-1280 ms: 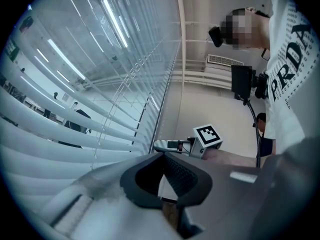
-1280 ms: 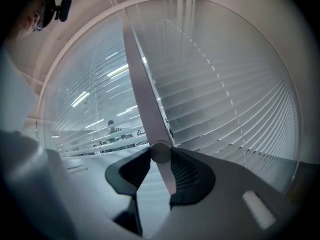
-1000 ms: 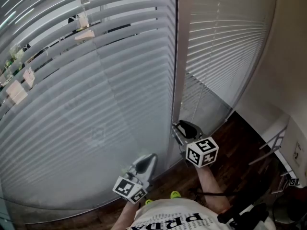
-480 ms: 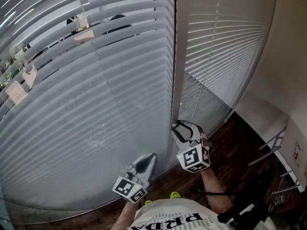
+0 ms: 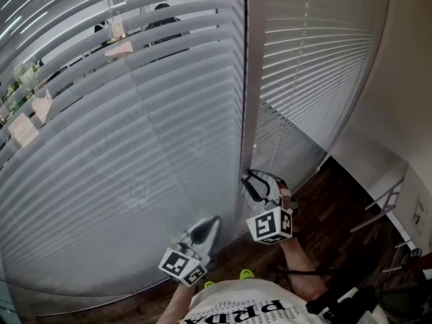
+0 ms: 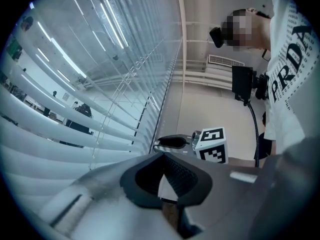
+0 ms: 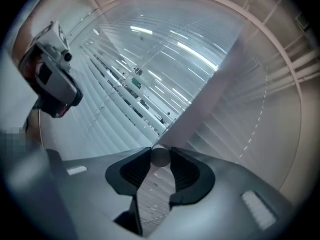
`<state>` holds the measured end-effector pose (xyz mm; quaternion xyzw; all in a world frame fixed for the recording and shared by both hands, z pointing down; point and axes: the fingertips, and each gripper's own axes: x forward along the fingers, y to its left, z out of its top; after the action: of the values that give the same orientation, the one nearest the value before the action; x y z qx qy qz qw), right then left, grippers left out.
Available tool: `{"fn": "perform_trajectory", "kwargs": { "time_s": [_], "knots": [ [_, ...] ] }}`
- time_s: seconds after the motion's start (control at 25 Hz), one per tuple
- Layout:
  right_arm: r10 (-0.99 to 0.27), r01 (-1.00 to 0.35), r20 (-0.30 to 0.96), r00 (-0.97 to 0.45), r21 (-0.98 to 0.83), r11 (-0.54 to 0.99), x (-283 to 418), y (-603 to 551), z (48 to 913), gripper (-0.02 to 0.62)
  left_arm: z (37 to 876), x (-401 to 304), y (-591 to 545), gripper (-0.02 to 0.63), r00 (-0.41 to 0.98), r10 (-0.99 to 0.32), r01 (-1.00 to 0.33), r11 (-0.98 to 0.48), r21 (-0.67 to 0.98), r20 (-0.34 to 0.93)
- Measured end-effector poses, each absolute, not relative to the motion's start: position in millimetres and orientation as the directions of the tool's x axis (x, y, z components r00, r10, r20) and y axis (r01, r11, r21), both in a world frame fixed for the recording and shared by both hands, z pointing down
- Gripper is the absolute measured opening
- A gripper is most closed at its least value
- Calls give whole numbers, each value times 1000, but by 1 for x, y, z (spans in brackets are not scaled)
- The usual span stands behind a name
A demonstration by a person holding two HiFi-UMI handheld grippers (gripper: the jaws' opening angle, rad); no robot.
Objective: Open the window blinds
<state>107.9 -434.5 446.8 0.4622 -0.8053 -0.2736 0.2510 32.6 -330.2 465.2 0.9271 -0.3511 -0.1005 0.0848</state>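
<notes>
Blinds (image 5: 135, 147) fill the window left of the post (image 5: 251, 79); slats lie nearly flat, with gaps only at top left. The wand (image 7: 160, 156) is hard to trace in the head view. Only its round end shows, pinched in the right gripper (image 5: 258, 181) jaws, which have just been closing. Left gripper (image 5: 206, 228) jaws are together and empty, near the lower slats. Open floor (image 5: 337, 208) lies to the right.

Office-like room: slatted window blinds (image 5: 135, 147), dark wood floor (image 5: 337, 208), wall vent (image 6: 225, 60)
</notes>
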Motion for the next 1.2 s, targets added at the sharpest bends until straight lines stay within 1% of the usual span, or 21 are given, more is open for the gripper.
{"fn": "perform_trajectory", "kwargs": {
  "time_s": [0.16, 0.32, 0.56, 0.92, 1.2],
  "knots": [
    [-867, -677, 156, -474, 565, 472, 108, -433, 444, 130, 465, 35, -329, -8, 737, -664, -630, -742, 231, -123],
    [-852, -750, 147, -503, 415, 515, 112, -434, 439, 130, 460, 34, -328, -8, 736, -666, -632, -740, 230, -123],
    [-836, -810, 128, -533, 207, 548, 116, -439, 433, 130, 455, 34, -329, -8, 735, -668, -634, -738, 229, -118],
    [-819, -823, 96, -566, -1, 568, 119, -442, 433, 130, 456, 33, -329, -8, 739, -664, -631, -741, 231, -114],
    [-797, -774, 30, -604, -264, 576, 123, -442, 432, 130, 456, 33, -326, -8, 739, -664, -630, -740, 234, -110]
  ]
}}
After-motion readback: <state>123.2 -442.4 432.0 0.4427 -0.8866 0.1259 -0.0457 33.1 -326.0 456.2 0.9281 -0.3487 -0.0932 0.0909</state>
